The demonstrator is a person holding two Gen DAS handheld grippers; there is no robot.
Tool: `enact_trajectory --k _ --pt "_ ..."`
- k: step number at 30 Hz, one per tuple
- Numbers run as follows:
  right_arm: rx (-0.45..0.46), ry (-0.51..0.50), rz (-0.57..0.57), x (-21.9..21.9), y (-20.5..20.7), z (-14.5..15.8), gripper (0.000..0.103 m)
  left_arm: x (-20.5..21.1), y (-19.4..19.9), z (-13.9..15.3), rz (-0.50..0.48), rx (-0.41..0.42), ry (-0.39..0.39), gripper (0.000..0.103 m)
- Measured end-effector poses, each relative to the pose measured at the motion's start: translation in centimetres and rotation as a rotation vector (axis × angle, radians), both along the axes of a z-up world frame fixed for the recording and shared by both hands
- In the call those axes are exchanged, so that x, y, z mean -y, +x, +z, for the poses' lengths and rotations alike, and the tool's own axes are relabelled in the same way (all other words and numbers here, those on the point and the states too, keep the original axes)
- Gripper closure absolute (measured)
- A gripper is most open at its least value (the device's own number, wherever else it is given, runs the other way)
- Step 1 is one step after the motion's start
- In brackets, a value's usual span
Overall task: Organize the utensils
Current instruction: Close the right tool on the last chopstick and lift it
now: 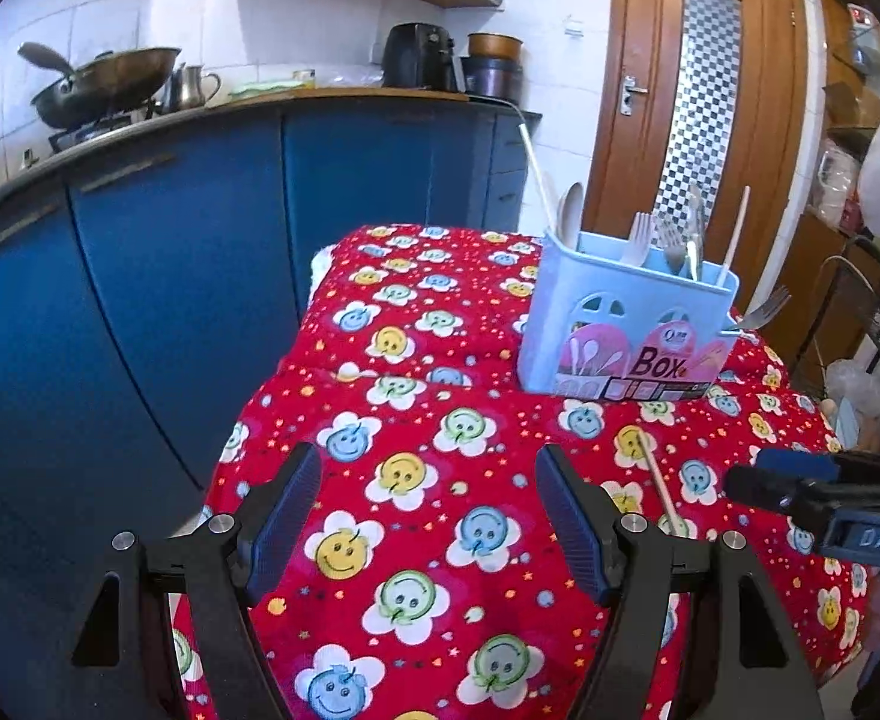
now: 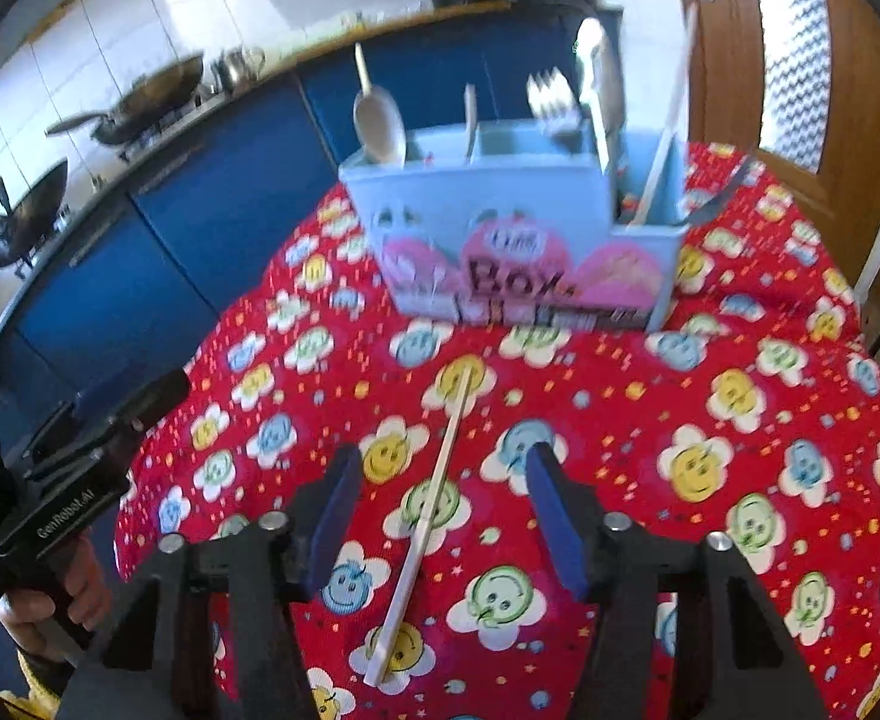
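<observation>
The right wrist view is pretty blurry, so the stuff inside the blue utensil box point(image 2: 518, 240) is hard to sort out. The left gripper point(image 1: 428, 516) hovers tilted down over the red smiley tablecloth point(image 1: 416, 372), jaws wide and empty. The right gripper point(image 2: 437, 516) angles down too, jaws apart straddling a white chopstick point(image 2: 428, 516) lying on the cloth, not pinching it. A fork point(image 1: 764, 312) pokes out beside the box.
</observation>
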State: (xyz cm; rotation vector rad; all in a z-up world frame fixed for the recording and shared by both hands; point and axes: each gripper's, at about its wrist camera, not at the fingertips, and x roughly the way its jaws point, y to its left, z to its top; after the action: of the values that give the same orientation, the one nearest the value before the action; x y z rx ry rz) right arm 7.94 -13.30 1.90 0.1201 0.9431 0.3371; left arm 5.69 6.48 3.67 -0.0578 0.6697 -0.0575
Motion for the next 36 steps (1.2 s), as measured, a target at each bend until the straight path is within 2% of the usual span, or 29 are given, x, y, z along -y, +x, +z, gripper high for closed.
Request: enact_trajectory --k 7,12,21,25,28,32,36 --pt "-0.112 -0.068 0.032 -1.5 1.6 -1.9 0.06 -1.1 0.2 -0.7 0.026 -0.015 -0.024 0.028" --pt "-0.21 -0.106 0.076 -2.7 2.8 -3.1 0.079 -1.5 0.4 -1.0 0.033 -0.025 -0.041 0.028" --pt "-0.281 -0.208 0.113 -3.9 4.3 -3.7 0.09 -1.7 0.6 -1.3 0.031 -0.032 -0.056 0.028" --pt "-0.297 -0.227 0.125 -4.1 4.4 -3.7 0.091 -1.5 0.8 -1.5 0.03 -0.04 -0.059 0.028" --pt "-0.3 -0.2 0.116 -3.9 4.7 -3.7 0.095 -1.4 0.9 -1.5 0.028 -0.044 -0.063 0.028" --pt "-0.278 -0.1 0.092 -2.5 4.4 -3.6 0.096 -0.9 0.9 -1.4 0.021 -0.044 -0.06 0.028" --pt "-0.188 0.017 0.07 -0.5 3.2 -2.2 0.096 -0.4 0.8 -1.2 0.009 -0.04 -0.059 0.028"
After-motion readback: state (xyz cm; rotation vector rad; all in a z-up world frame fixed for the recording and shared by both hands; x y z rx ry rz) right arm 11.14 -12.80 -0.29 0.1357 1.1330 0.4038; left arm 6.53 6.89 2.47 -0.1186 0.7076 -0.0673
